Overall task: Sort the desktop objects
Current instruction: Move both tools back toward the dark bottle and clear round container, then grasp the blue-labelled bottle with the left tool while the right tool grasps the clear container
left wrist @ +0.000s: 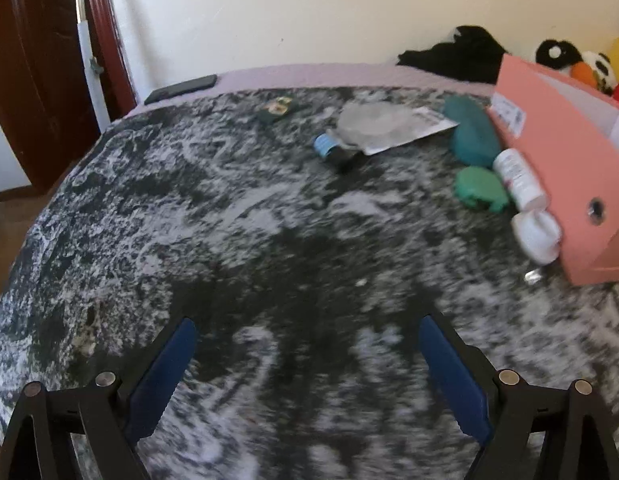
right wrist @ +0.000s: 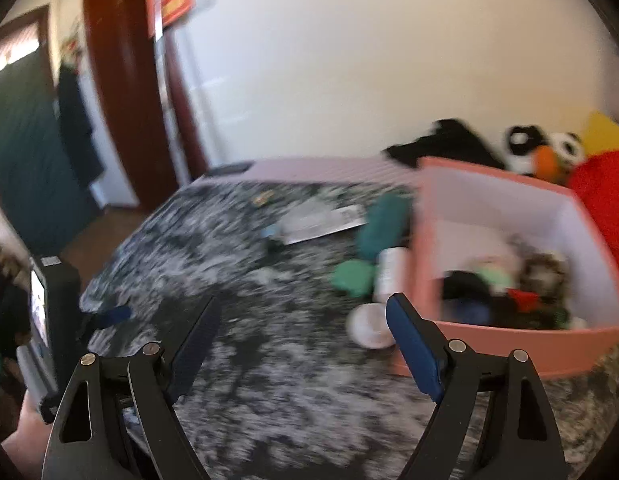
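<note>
Pink box (right wrist: 509, 344) is seen already part-filled, loose items clustered touching its left wall, both left gripper (left wrist: 307, 344) and right gripper (right wrist: 303, 316) held wide and empty; white bottle (left wrist: 519, 178) could be rolled if nudged.

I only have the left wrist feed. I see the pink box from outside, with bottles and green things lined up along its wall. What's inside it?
Observer: On the right wrist view the pink box is open on top and already holds a blurred heap of small items, dark, green and red among them.
Operator: Is the right gripper carrying anything?
Observer: No. The right gripper is open with nothing between its fingers.
Operator: What is nearest to it?
Observer: A white round container on the table, just outside the box wall and next to the gripper's right fingertip.
</note>
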`<act>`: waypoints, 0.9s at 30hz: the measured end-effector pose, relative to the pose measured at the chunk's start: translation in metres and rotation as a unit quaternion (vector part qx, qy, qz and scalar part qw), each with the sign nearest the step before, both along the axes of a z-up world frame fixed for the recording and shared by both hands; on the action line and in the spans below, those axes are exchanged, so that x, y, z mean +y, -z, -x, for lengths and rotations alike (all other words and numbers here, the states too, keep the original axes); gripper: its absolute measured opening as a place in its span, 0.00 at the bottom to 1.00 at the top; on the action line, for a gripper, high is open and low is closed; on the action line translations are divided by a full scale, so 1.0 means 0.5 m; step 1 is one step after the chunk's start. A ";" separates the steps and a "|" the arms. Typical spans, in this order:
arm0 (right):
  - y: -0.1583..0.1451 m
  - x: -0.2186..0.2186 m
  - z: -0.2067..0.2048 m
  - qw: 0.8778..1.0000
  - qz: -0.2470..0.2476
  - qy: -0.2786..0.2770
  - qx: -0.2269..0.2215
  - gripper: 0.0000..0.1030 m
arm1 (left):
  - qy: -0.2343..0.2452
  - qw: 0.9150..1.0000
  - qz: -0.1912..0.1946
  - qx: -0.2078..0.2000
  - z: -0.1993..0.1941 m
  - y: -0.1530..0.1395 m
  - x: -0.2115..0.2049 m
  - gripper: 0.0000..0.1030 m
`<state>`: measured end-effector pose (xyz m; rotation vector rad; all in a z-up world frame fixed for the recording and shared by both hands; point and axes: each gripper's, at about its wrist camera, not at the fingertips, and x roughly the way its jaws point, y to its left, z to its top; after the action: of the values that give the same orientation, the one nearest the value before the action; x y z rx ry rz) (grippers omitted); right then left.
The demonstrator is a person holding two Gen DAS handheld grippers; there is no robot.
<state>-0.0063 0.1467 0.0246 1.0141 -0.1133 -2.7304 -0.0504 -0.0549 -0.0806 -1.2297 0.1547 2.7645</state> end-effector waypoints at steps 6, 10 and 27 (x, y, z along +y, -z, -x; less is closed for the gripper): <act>0.076 -0.036 0.187 0.979 0.182 -0.003 -0.088 0.85 | 0.042 0.999 -0.021 0.016 0.111 0.025 0.015 0.91; 0.163 -0.010 0.318 0.937 0.312 0.055 -0.151 0.85 | 0.058 0.997 -0.058 0.002 0.216 0.036 0.042 0.91; 0.367 0.028 0.629 0.889 0.382 0.143 -0.211 0.79 | 0.081 0.993 -0.073 -0.043 0.470 0.156 0.116 0.89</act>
<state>-0.3206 0.1609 -0.1588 1.3505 -1.3756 -2.2456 -0.2855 0.0029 -0.1584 -1.2377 0.0401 2.5309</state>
